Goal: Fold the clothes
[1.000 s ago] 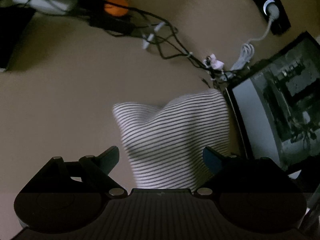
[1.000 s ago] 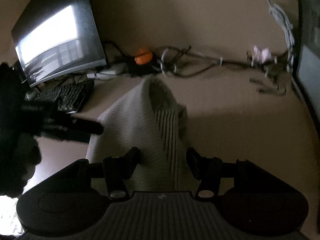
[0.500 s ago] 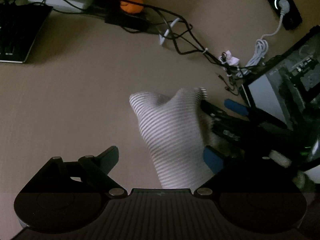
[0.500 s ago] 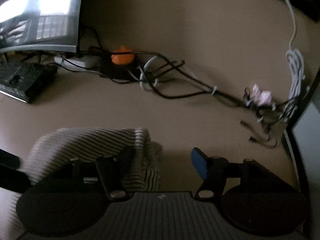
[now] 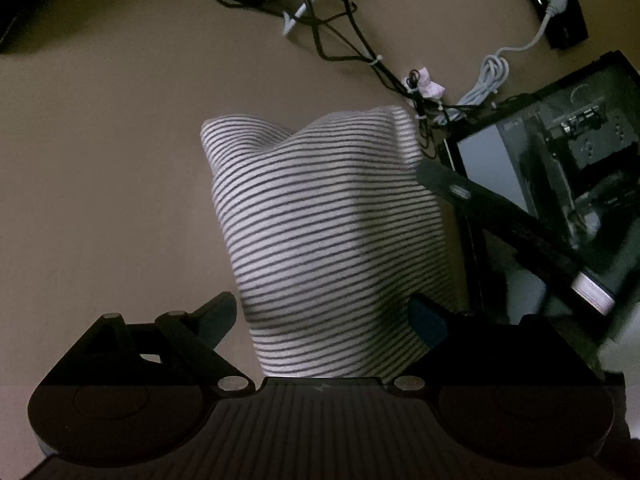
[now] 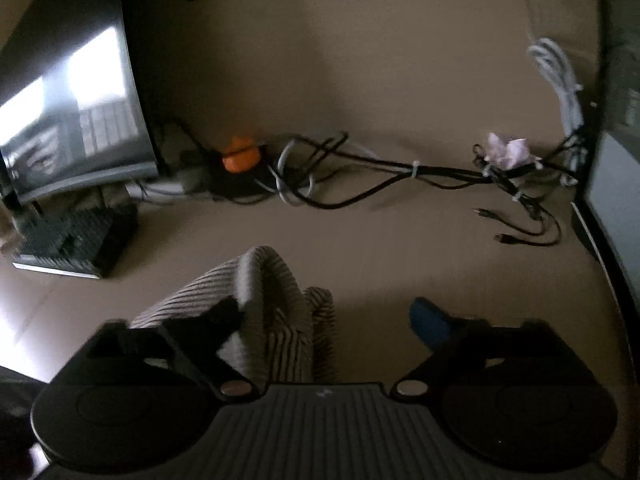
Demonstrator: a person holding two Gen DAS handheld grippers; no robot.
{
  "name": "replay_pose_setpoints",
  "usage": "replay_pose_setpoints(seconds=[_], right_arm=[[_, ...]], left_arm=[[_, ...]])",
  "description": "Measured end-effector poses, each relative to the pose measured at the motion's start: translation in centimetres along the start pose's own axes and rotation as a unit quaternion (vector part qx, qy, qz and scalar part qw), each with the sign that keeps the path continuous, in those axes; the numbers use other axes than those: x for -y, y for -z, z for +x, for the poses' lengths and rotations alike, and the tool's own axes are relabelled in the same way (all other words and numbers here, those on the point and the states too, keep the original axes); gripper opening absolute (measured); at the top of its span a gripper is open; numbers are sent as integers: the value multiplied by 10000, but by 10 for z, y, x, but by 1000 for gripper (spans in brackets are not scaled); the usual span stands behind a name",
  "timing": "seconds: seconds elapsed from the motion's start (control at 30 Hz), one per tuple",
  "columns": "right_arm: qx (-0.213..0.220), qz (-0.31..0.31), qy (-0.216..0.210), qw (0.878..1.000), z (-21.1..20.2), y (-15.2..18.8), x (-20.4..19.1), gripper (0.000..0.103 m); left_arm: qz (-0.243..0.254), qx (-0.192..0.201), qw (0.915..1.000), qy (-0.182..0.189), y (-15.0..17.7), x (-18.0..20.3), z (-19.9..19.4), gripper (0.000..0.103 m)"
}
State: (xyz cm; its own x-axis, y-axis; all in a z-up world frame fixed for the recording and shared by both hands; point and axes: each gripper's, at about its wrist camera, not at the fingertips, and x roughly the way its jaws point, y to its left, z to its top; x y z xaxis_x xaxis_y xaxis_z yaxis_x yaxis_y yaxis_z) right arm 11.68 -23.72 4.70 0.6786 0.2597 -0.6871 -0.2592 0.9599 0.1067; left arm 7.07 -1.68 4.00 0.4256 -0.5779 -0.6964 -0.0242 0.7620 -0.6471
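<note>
Left gripper (image 5: 322,320) and right gripper (image 6: 326,320), jaws apart, are flanking a striped knit garment (image 5: 320,216); soft, light, probably best pinched at corners.

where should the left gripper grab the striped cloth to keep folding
Probably the free far-left corner of the striped cloth, coming from the cloth's left edge. That corner bulges up off the tan table, so one finger could slip under it. The left gripper is open and straddles the near end.

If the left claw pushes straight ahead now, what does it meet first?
The striped cloth: it fills the gap between the open left claw fingers. Beyond it lie cables, but depth is unclear.
</note>
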Motion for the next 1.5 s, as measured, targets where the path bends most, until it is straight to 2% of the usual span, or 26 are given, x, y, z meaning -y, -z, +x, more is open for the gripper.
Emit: replay_pose_setpoints(seconds=[0.33, 0.67, 0.77, 0.9, 0.97, 1.1, 1.2, 1.3, 1.4, 1.5], right_arm=[[-329, 445, 108, 9984, -19, 21, 10, 103], [-195, 1218, 520, 9910, -18, 34, -8, 103], [-372, 1802, 192, 9827, -18, 39, 1, 103], [-816, 2557, -644, 9612, -13, 50, 13, 103], [-835, 2357, -765, 9652, -14, 52, 4, 103], [-708, 1918, -624, 9769, -26, 49, -8, 103], [-361, 1437, -549, 9874, -46, 37, -16, 103], [9, 1035, -695, 9922, -64, 24, -27, 103], [-95, 807, -349, 9961, -55, 15, -35, 103], [-551, 528, 296, 9966, -28, 17, -39, 103]], left_arm=[[156, -73, 9996, -210, 2, 0, 2, 97], [186, 51, 9990, -395, 3, -8, -16, 97], [217, 29, 9990, -397, 5, -8, -14, 97], [321, 71, 9984, -451, 4, -8, -18, 97], [379, 105, 9976, -563, 4, -9, -21, 97], [375, 128, 9973, -621, 8, -16, -28, 98], [374, 143, 9975, -588, 12, -18, -32, 98], [383, 146, 9973, -607, 15, -16, -32, 98], [389, 135, 9972, -622, 17, -16, -32, 98], [395, 124, 9971, -637, 19, -15, -32, 98]])
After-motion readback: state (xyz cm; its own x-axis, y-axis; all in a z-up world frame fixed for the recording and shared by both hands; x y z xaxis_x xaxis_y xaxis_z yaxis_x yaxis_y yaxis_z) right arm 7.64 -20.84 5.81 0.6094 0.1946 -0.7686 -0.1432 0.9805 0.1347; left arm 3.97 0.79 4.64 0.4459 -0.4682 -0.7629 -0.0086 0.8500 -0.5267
